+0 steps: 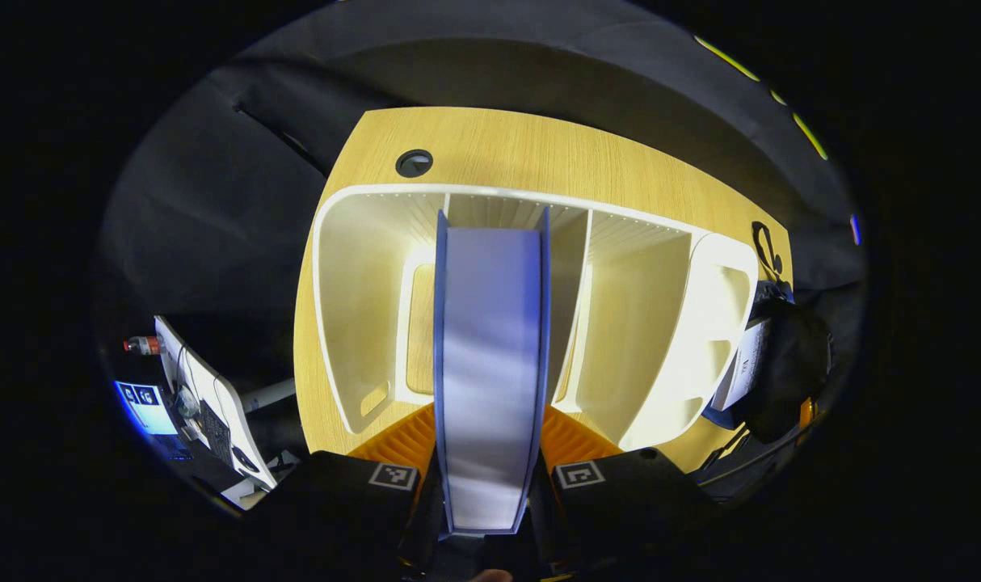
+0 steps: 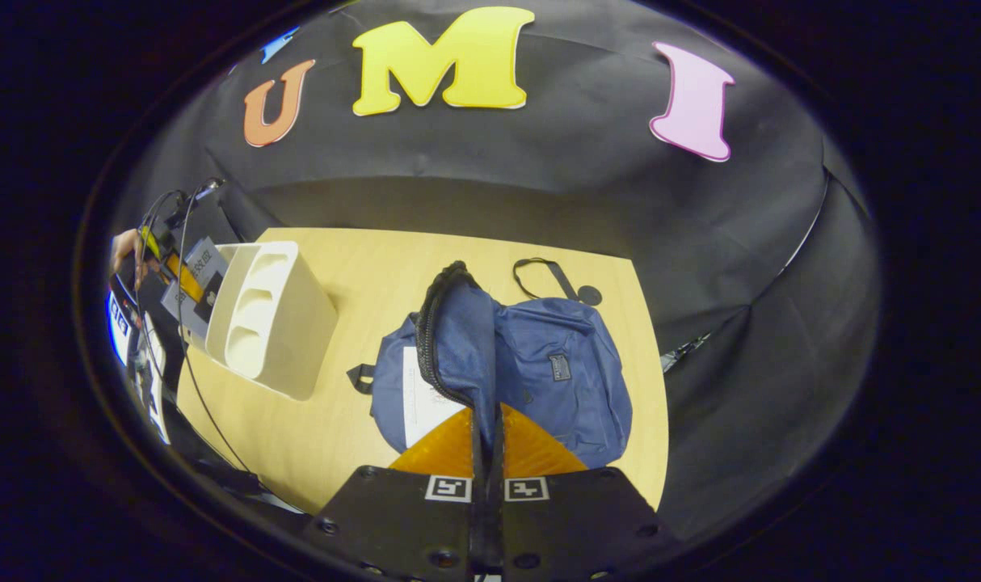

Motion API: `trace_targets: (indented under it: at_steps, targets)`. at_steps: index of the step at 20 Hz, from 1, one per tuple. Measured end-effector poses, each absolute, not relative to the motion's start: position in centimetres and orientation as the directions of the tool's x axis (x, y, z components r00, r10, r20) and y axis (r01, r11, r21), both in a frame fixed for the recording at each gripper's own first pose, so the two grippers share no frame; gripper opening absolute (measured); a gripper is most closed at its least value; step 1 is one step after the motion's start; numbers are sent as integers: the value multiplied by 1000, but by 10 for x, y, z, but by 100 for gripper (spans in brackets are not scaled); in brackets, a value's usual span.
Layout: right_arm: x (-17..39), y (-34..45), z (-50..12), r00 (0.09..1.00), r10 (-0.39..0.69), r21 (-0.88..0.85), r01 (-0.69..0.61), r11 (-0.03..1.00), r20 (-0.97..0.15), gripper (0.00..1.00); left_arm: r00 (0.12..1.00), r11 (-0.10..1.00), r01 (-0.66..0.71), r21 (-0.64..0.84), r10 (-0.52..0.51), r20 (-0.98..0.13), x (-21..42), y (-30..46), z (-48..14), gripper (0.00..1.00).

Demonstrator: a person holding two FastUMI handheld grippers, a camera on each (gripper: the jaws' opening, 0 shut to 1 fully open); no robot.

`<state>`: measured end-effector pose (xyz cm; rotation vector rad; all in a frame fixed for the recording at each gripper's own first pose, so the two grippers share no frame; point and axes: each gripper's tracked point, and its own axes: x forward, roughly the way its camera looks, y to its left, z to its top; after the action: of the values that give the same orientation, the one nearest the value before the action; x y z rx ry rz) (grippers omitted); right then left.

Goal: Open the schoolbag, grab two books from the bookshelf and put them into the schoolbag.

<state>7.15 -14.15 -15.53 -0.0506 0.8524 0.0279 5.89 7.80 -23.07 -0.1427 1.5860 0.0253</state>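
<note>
Between our left gripper's (image 1: 490, 477) fingers we pinch a blue-covered book (image 1: 490, 364) above the white plastic bookshelf (image 1: 361, 307); our right gripper (image 2: 487, 453) clamps the navy fabric schoolbag's (image 2: 555, 364) flap.

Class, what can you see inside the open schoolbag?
Inside the schoolbag, held open by the right gripper, a white book shows at the mouth. Fabric hides whatever lies deeper.

Blue-covered book (image 1: 490, 380) upright above white bookshelf (image 1: 353, 323), navy schoolbag (image 2: 563, 364) open on table (paper inside)
</note>
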Motion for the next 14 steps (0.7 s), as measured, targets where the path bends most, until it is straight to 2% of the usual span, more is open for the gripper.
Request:
trace_targets:
  at_steps: [3,4,7,14]
  targets:
    - [71,-141,-155,660,7,-36,-52,998,-751,0,-1,995,-94,-40,-40,-999,54,86,-216,47]
    - [69,-140,-154,661,10,-34,-54,998,-750,0,8,996,-84,-39,-39,-999,53,88,-209,51]
    - [70,-138,-155,663,15,-32,-58,998,-749,0,35,997,-65,-38,-36,-999,42,90,-187,45]
    - [66,-139,-153,672,19,-30,-61,998,-740,0,175,1000,8,-26,-27,-984,12,98,-104,46]
